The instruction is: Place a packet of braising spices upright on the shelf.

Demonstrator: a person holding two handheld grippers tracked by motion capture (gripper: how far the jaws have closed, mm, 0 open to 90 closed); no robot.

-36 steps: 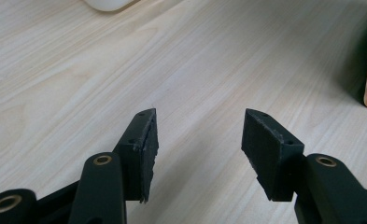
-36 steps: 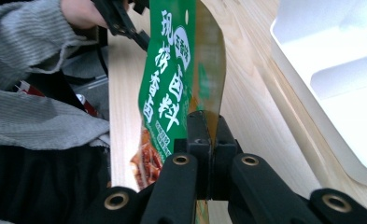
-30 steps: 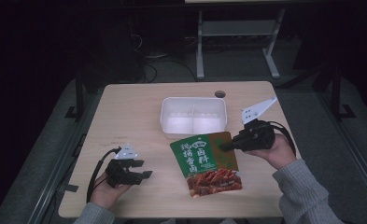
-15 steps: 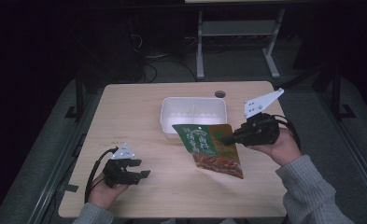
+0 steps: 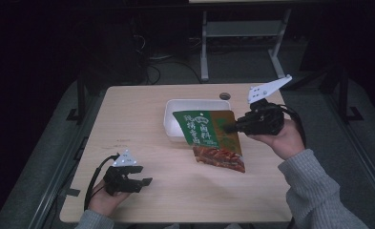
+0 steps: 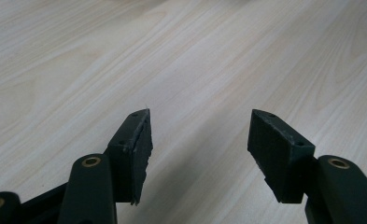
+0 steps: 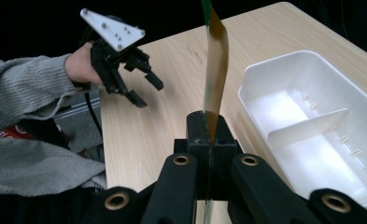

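Bench layout: tray at the back, packet held up before it, tongs at either side

On the bench (image 5: 142, 119), the divided tray (image 5: 175, 112) sits at the far middle, and a cable hole (image 5: 224, 96) lies just behind its right end. The food packet (image 5: 213, 138) hangs tilted above the bench, in front of the tray and overlapping its front rim in the high view, its lower end toward the person. The right tongs (image 5: 230, 128) clamp the packet's right edge from the right side, held clear of the bench top. The left tongs (image 5: 144, 181) sit low at the near left corner, well apart from packet and tray, jaws just opened wider with bare bench between them.
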